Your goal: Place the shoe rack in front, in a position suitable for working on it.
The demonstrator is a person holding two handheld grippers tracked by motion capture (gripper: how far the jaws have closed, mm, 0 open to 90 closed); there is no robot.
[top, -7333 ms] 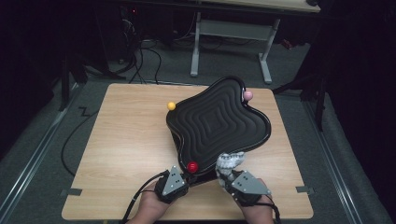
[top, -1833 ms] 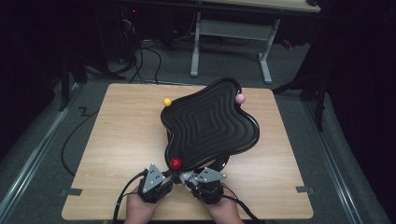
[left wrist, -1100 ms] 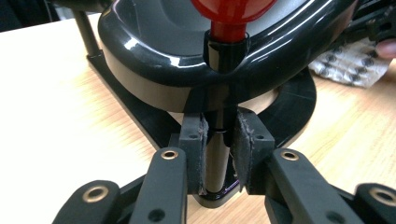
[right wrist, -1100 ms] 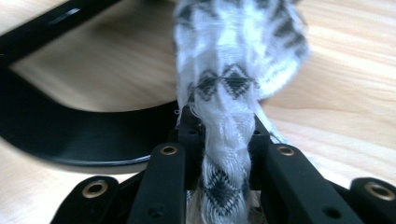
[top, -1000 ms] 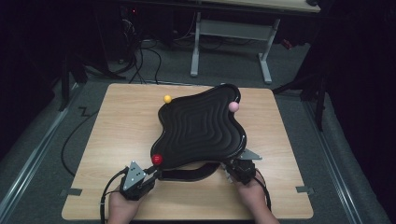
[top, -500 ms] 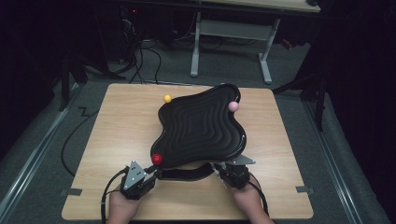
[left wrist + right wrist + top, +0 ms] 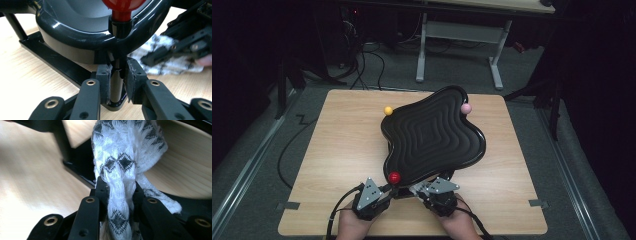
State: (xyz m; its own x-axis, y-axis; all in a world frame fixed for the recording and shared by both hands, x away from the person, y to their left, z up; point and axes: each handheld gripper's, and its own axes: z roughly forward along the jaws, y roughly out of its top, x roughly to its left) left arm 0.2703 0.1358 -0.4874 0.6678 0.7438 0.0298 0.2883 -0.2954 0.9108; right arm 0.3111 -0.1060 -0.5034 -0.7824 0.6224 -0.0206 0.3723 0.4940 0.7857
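Black, wavy-edged and ribbed, the tray (image 7: 432,140) is seen raised on a black frame (image 7: 52,61) over the wooden table (image 7: 337,150), toward its near right part. Three ball-topped posts stand at the tray's rim: a red ball (image 7: 394,177) at the near edge, a yellow ball (image 7: 388,110) at the far left, a pink ball (image 7: 466,108) at the far right. The left gripper (image 7: 117,82) is closed on the post (image 7: 116,86) under the red ball, just below the rim. The right gripper (image 7: 118,195) is closed on a white cloth (image 7: 122,157) with a black diamond pattern, held beside the frame under the tray's near edge. Both grippers are held close together at the table's near edge.
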